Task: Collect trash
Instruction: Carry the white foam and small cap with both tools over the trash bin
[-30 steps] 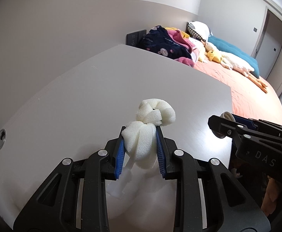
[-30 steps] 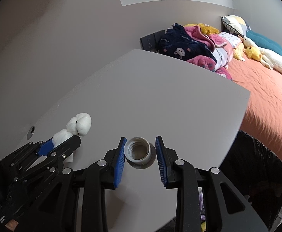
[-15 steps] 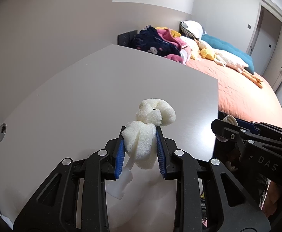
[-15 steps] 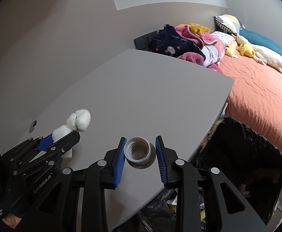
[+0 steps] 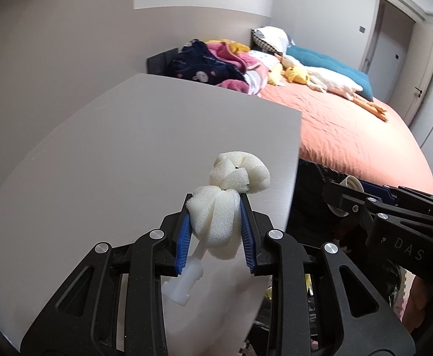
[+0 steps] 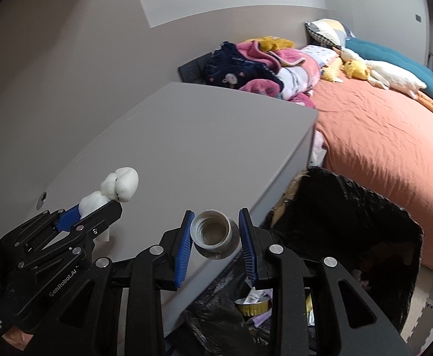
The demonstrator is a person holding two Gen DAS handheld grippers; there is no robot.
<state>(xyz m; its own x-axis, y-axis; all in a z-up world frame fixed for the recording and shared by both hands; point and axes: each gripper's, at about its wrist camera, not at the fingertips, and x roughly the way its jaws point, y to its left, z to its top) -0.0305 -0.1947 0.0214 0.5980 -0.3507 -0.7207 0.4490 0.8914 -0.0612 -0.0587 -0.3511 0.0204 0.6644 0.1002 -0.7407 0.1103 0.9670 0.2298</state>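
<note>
Both grippers have slid off the worktop (image 6: 204, 148) toward the bin bag (image 6: 350, 213), left gripper (image 5: 215, 231) clenched on foam (image 5: 225, 204), right gripper (image 6: 216, 237) pinching a cap (image 6: 212, 233) above the bag, ready for dropping.

Our left gripper (image 5: 215, 231) is clamped on white foam (image 5: 216, 216), angled downward; our right gripper (image 6: 215, 238), just beside it, pinches a white cap (image 6: 213, 235).

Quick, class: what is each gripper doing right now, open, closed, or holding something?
Left gripper: closed on a white foam wad.
Right gripper: closed on a white threaded cap.
</note>
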